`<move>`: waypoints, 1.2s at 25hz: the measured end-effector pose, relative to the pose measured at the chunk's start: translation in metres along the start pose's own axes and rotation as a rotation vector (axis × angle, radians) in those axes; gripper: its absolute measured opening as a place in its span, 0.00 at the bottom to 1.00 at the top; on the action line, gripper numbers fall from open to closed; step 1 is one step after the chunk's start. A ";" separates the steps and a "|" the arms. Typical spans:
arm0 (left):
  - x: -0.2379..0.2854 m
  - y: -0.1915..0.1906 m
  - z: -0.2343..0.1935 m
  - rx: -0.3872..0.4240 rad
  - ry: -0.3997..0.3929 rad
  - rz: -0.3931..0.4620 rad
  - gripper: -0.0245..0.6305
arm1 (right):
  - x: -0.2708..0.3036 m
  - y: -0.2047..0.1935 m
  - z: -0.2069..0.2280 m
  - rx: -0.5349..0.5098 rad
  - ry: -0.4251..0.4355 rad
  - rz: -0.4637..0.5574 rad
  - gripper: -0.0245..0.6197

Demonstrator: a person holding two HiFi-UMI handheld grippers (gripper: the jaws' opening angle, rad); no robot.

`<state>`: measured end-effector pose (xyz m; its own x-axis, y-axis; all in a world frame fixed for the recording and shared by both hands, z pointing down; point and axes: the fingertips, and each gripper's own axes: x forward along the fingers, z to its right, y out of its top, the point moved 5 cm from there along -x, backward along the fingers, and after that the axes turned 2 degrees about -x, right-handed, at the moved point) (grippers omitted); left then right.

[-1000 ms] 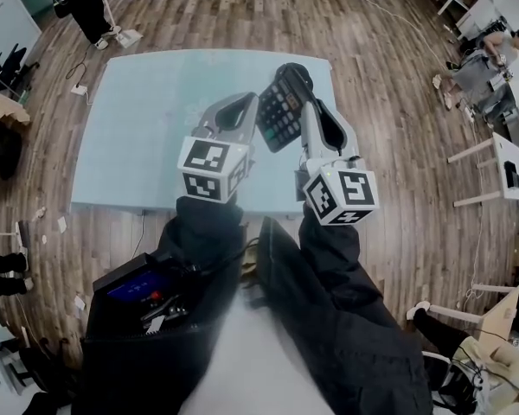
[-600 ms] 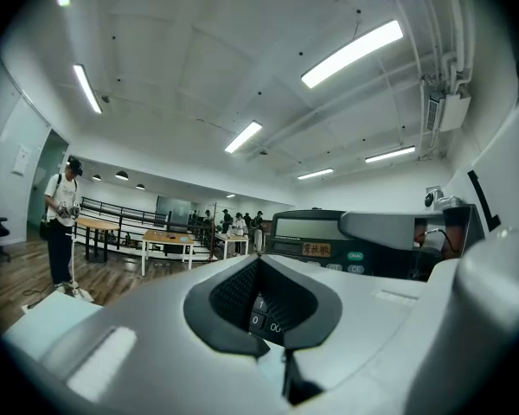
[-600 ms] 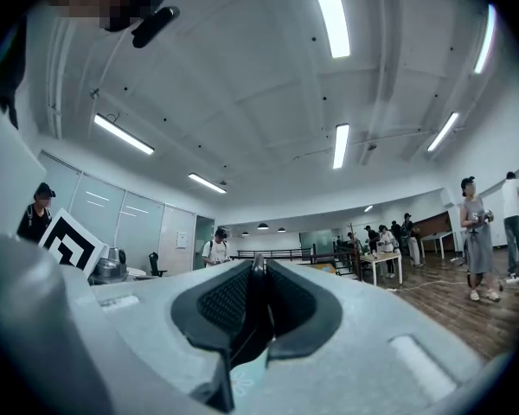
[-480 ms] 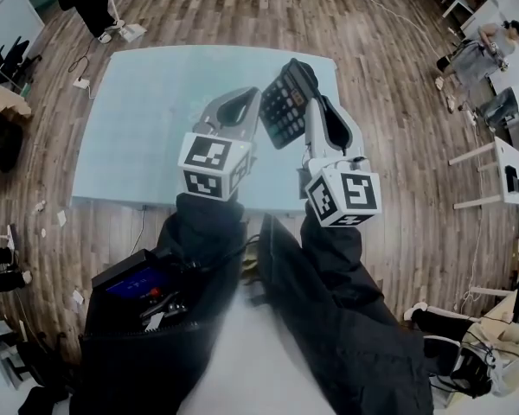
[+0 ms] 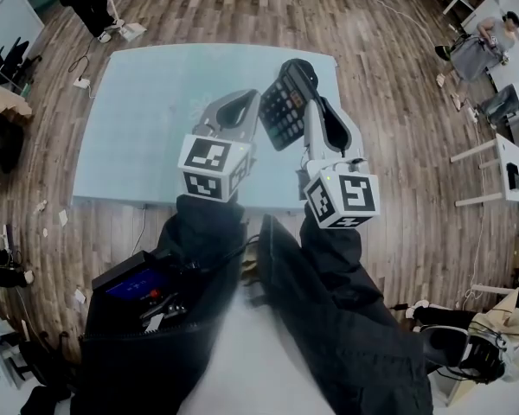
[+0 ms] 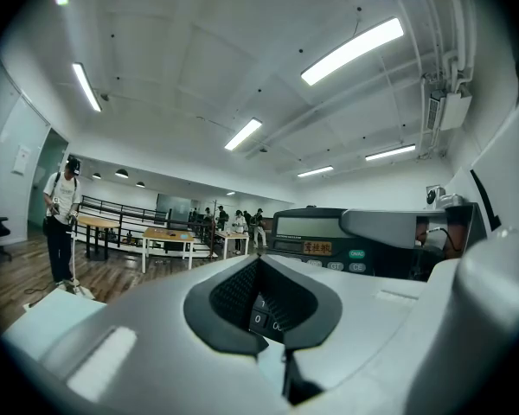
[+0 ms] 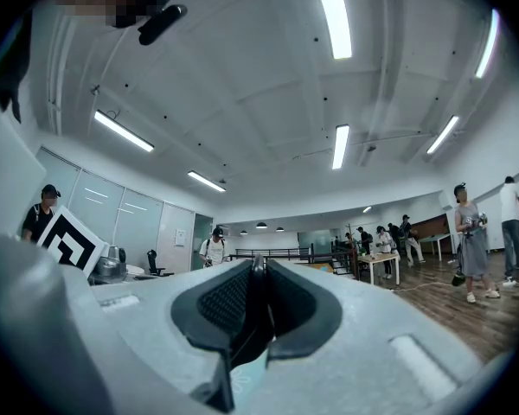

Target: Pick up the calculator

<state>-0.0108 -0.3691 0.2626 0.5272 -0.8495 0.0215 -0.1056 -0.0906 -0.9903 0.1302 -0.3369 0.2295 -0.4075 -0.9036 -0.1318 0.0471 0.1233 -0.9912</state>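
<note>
Both jaws of the right hand-held gripper [image 7: 258, 271], pointing level, clamp the calculator [image 5: 281, 115].

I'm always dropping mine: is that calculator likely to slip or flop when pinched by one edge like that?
Probably stiff: the calculator juts out from the right gripper with no sag. Likely light, since a grip on one edge holds it above the table. Its smooth casing might slip if jolted.

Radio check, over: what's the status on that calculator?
Right gripper shut on calculator, held above table. Left gripper jaws apart, gripping nothing. Nothing in the way.
</note>
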 end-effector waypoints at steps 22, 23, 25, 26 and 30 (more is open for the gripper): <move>-0.006 -0.003 -0.007 -0.017 0.021 -0.001 0.04 | 0.001 -0.002 -0.008 -0.001 0.016 -0.001 0.11; -0.005 -0.003 -0.008 -0.018 0.022 0.000 0.04 | 0.002 -0.002 -0.007 -0.001 0.017 -0.001 0.11; -0.002 -0.004 -0.007 -0.019 0.023 -0.002 0.04 | 0.003 -0.003 -0.005 -0.001 0.017 -0.001 0.11; -0.001 -0.004 -0.007 -0.019 0.022 -0.003 0.04 | 0.003 -0.003 -0.004 -0.002 0.018 -0.001 0.11; -0.001 -0.005 -0.006 -0.021 0.019 -0.003 0.04 | 0.002 -0.005 -0.004 -0.005 0.015 0.000 0.11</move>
<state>-0.0162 -0.3712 0.2689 0.5112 -0.8590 0.0277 -0.1212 -0.1040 -0.9872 0.1258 -0.3377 0.2341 -0.4211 -0.8975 -0.1314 0.0423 0.1253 -0.9912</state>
